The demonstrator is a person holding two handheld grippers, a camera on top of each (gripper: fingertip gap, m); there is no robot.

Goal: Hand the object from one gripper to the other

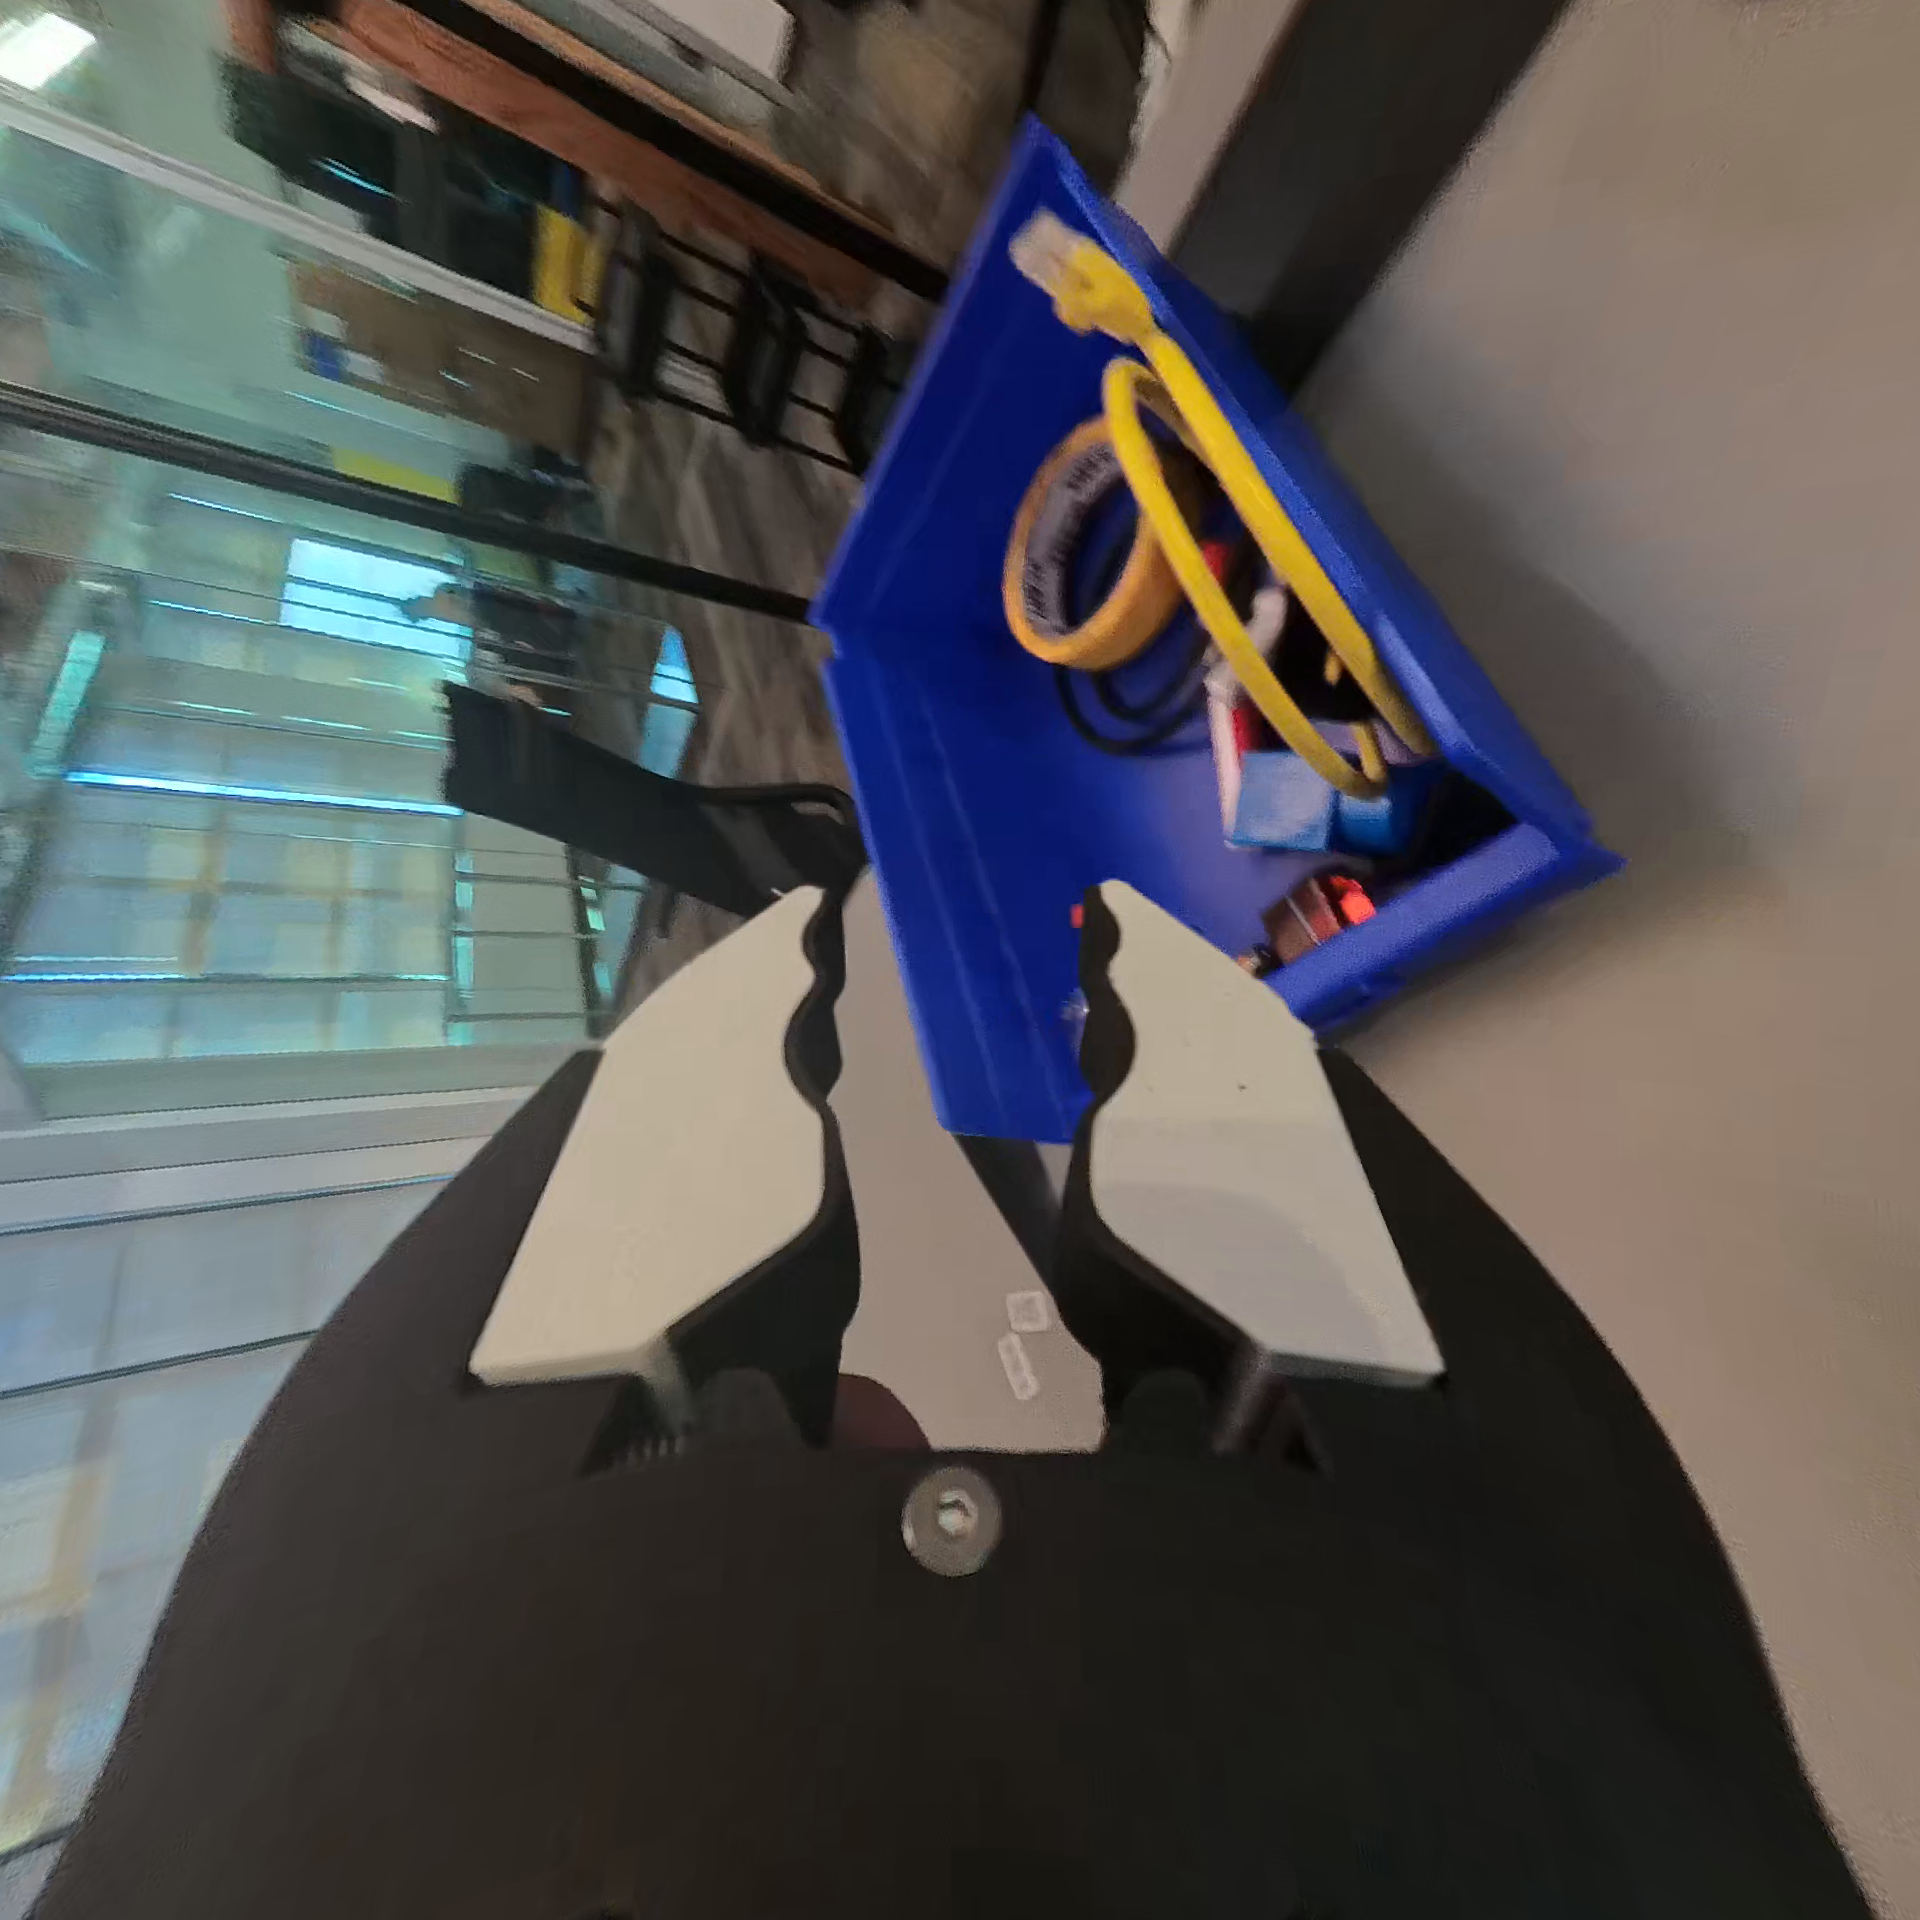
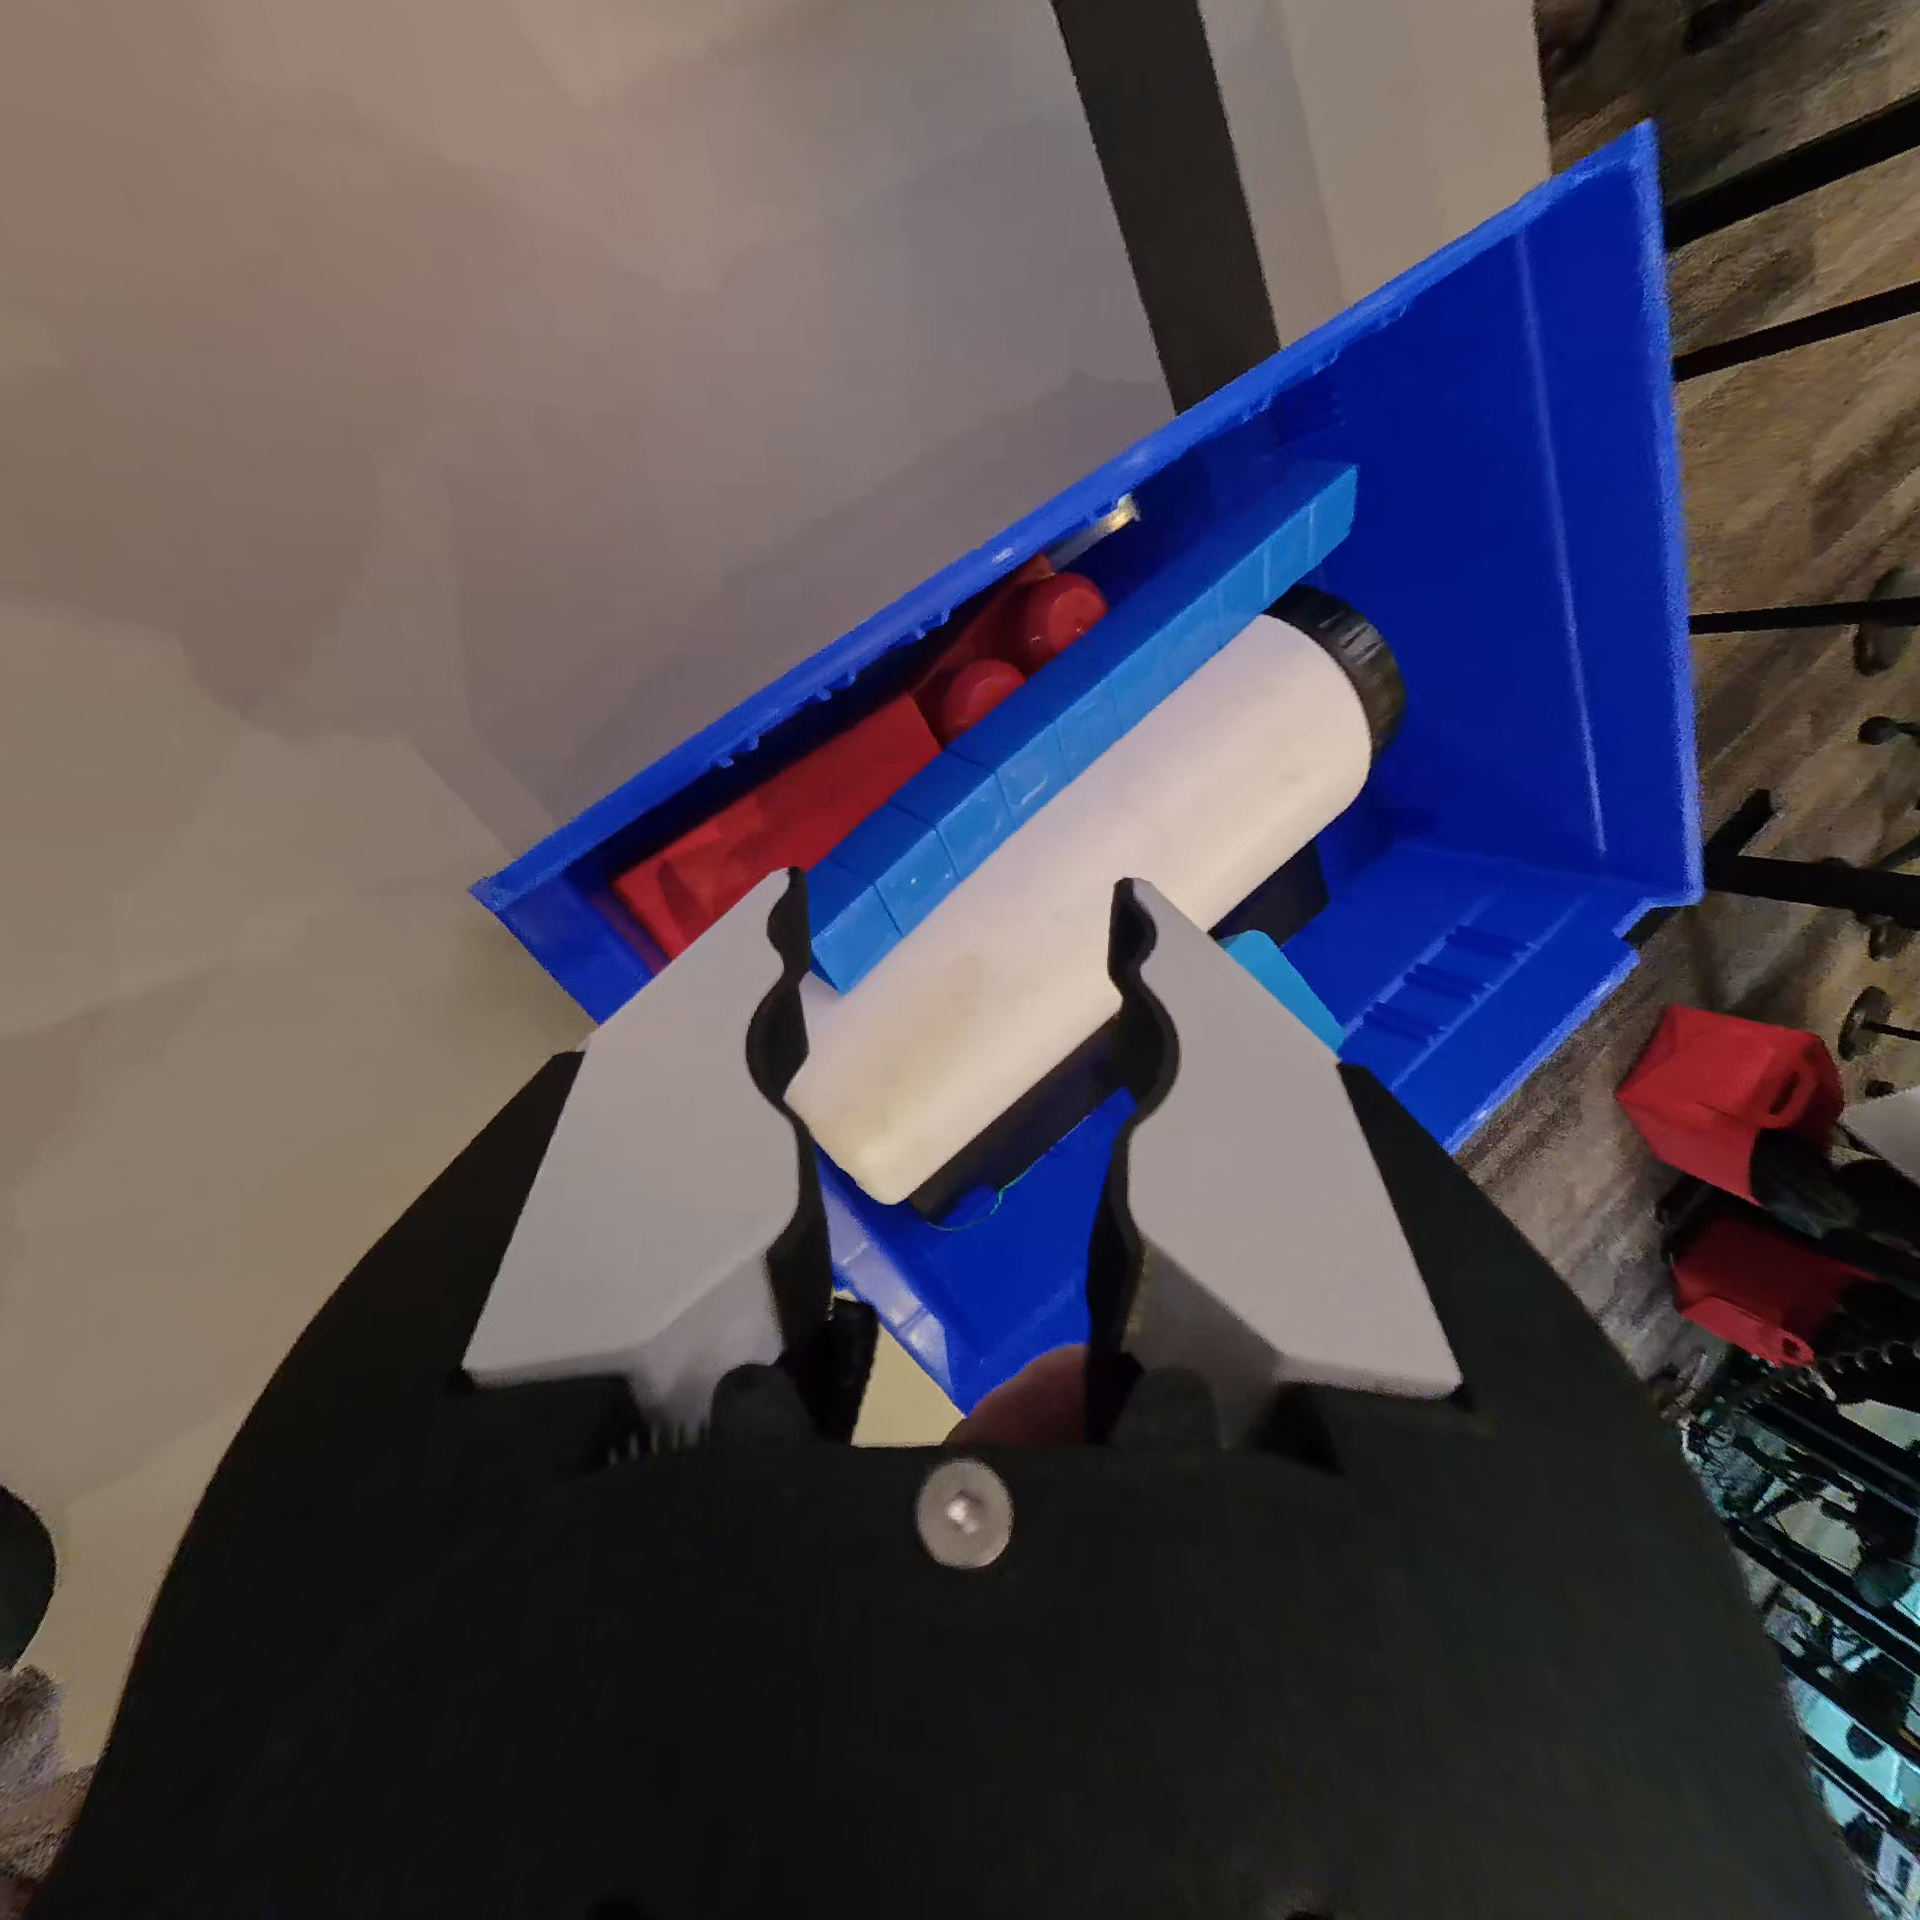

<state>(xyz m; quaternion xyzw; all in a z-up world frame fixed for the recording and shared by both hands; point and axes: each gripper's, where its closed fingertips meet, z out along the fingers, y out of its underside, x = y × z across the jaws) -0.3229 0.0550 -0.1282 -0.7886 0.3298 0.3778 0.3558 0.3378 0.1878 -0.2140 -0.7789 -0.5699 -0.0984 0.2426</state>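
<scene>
Your right hand-held gripper (image 2: 956,904) is the nearer one to the object: its jaws stand open on either side of the near end of a white cylinder (image 2: 1081,894) that lies in a blue bin (image 2: 1538,520) on the table (image 2: 312,416). The cylinder lies straight ahead of the gripper, partly between the fingers, though you cannot tell from the right wrist view whether the pads touch it yet. Its long axis runs away from you and up to the right in that view, with the dark capped end pointing to the far wall of the bin and the plain white end nearest the jaws. A blue bar (image 2: 1091,717) lies alongside it, touching its left flank, with red blocks (image 2: 831,790) beyond that. So the jaws would close across the cylinder's width, not along its length, and the left finger may catch the bar. Your left hand-held gripper (image 1: 956,904) is open and empty, facing another blue bin (image 1: 935,727) that holds a yellow cable (image 1: 1226,499) and a tape roll (image 1: 1081,561); it is well apart from the cylinder.
</scene>
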